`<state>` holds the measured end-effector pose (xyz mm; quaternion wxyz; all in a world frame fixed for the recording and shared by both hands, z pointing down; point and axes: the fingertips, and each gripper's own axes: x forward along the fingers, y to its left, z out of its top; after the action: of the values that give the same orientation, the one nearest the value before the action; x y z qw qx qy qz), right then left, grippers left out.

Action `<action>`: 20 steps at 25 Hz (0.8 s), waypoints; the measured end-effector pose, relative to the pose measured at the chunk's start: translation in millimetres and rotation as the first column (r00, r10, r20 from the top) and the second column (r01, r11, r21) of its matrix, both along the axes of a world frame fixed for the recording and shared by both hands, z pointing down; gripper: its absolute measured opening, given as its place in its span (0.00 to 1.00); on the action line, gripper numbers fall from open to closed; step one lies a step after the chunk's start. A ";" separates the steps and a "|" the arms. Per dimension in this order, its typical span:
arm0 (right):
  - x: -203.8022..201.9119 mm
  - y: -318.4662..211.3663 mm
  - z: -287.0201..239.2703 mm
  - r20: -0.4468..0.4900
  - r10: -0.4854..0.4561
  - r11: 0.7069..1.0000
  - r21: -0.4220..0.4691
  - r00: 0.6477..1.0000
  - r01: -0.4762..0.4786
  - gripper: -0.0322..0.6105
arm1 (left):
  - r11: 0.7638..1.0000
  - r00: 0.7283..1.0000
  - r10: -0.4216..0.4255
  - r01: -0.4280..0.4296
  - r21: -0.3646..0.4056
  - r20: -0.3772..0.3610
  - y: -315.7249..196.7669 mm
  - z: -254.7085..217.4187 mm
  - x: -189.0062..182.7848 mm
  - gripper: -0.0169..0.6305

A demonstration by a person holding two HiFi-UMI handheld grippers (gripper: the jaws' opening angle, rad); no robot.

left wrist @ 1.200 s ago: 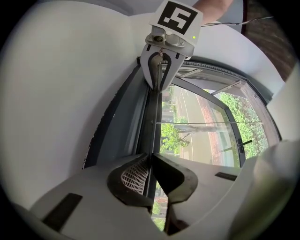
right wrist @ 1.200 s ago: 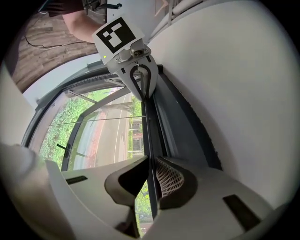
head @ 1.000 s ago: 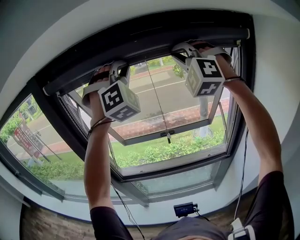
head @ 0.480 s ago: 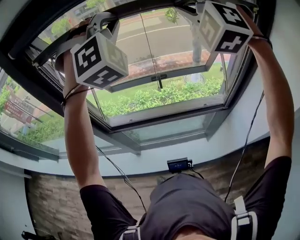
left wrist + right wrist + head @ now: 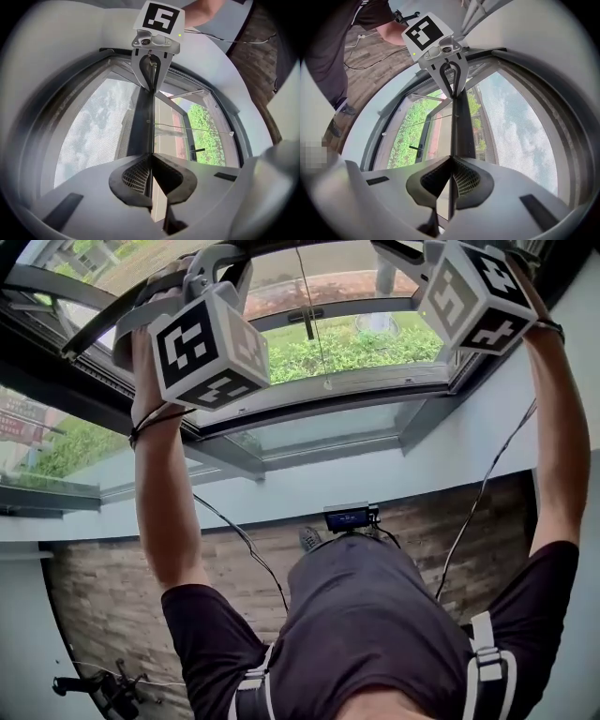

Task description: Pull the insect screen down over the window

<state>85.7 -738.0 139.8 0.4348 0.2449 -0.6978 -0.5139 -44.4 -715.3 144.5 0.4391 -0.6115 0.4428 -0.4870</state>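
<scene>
My left gripper (image 5: 151, 174) has just been closing its jaws, and they now pinch the thin lip of the pull bar (image 5: 140, 126). My right gripper (image 5: 451, 177) pinches the same lip. The insect screen (image 5: 89, 131) stretches ahead of the jaws, beside the bar. I'd lower both ends evenly so the bar stays level.

- Left gripper (image 5: 151, 171): jaws pinched on the thin edge of the screen bar (image 5: 140, 122), having just been closing; marker cube (image 5: 206, 348) faces the head camera.
- Right gripper (image 5: 451, 173): jaws likewise clamped on the same bar, further along it.
- Left arm (image 5: 161, 502): raised overhead, bare forearm near upright, dark band at the wrist.
- Right arm (image 5: 562, 437): raised overhead, slightly bent, short dark sleeve.
</scene>
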 end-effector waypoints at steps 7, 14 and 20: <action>4.4 -2.9 81.0 -0.039 0.011 0.993 -0.116 0.999 -0.016 0.08 | 0.990 0.999 0.023 -0.027 -0.139 -0.032 -3.1 84.2 6.3 0.06; 9.0 -6.1 169.5 -0.076 0.023 0.972 -0.233 0.997 -0.040 0.08 | 0.962 0.997 0.011 -0.032 -0.270 -0.080 -5.3 168.6 9.5 0.06; 9.2 -7.4 197.5 -0.086 0.031 0.965 -0.258 0.996 -0.052 0.08 | 0.952 0.999 -0.004 -0.011 -0.307 -0.049 -7.0 198.7 9.6 0.06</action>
<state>95.0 -745.4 337.3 0.5018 0.1794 -0.7356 -0.4182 -34.8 -722.3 343.2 0.3286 -0.6849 0.3715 -0.5338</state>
